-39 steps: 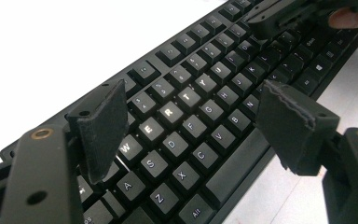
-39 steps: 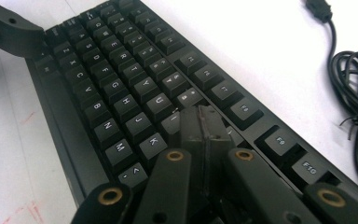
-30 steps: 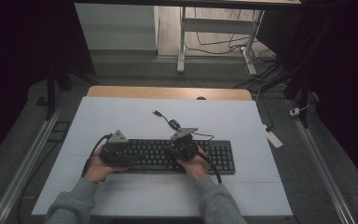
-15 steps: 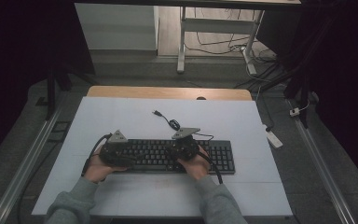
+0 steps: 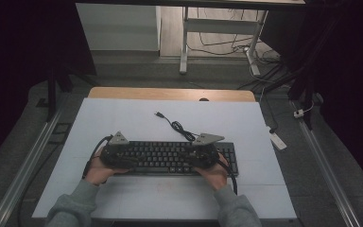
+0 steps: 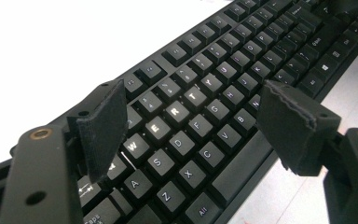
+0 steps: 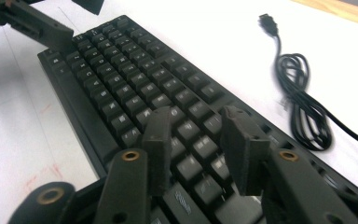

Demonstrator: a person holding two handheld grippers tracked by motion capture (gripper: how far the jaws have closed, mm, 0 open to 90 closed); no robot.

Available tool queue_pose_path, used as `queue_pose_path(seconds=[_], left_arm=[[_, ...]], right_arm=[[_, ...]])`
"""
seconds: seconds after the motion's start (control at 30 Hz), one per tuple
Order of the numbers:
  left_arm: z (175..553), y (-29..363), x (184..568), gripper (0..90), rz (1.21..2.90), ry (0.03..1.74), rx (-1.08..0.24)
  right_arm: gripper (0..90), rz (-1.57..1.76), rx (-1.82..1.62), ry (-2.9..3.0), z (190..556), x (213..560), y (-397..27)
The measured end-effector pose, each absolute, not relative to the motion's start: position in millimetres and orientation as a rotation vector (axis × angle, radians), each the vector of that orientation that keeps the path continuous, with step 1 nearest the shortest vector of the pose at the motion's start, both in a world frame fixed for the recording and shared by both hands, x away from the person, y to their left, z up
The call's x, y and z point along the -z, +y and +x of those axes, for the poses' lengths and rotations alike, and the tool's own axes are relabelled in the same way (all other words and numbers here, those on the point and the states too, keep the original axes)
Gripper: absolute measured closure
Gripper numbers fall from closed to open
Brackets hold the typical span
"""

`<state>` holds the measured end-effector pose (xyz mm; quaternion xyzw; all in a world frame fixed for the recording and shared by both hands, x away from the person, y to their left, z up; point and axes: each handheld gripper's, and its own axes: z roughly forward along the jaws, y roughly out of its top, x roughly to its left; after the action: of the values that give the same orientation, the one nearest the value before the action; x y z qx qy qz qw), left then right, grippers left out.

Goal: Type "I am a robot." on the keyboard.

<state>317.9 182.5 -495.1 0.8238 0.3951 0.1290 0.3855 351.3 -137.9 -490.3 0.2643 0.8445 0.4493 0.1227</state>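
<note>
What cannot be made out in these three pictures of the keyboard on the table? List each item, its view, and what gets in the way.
- Keyboard, high view: key legends too small; both ends covered by the left claw and right claw.
- Keyboard, left gripper view: left end cut by the frame edge and hidden behind the claw's pads.
- Keyboard, right gripper view: near keys blurred.
- Cable, right gripper view: where it joins the keyboard is cut off at the edge.

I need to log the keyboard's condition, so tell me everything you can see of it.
The keyboard is black, full-size, apparently plastic, with pale letters on dark keys. It lies flat on the white table, its long side towards the person. Its black cable runs off the back edge in a loose coil, the plug lying free on the table. The left gripper stands open over the letter keys; the right gripper, just opened, hovers over keys farther along. No damage shows.
</note>
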Motion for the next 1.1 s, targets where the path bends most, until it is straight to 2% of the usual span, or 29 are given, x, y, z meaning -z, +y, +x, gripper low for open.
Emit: queue_pose_path(seconds=[0.43, 0.83, 1.1], left_arm=[[318, 182, 495, 25.0, 2.091, 1.015, -0.338], [317, 186, 493, 26.8, 2.064, 1.025, -0.339], [321, 183, 493, 32.9, 2.044, 1.032, -0.318]], right_arm=[[57.7, 0.827, -1.301, 2.389, 335, 491, -184], [57.0, 0.803, -1.283, 2.401, 335, 493, -180], [56.7, 0.802, -1.270, 2.409, 335, 495, -179]])
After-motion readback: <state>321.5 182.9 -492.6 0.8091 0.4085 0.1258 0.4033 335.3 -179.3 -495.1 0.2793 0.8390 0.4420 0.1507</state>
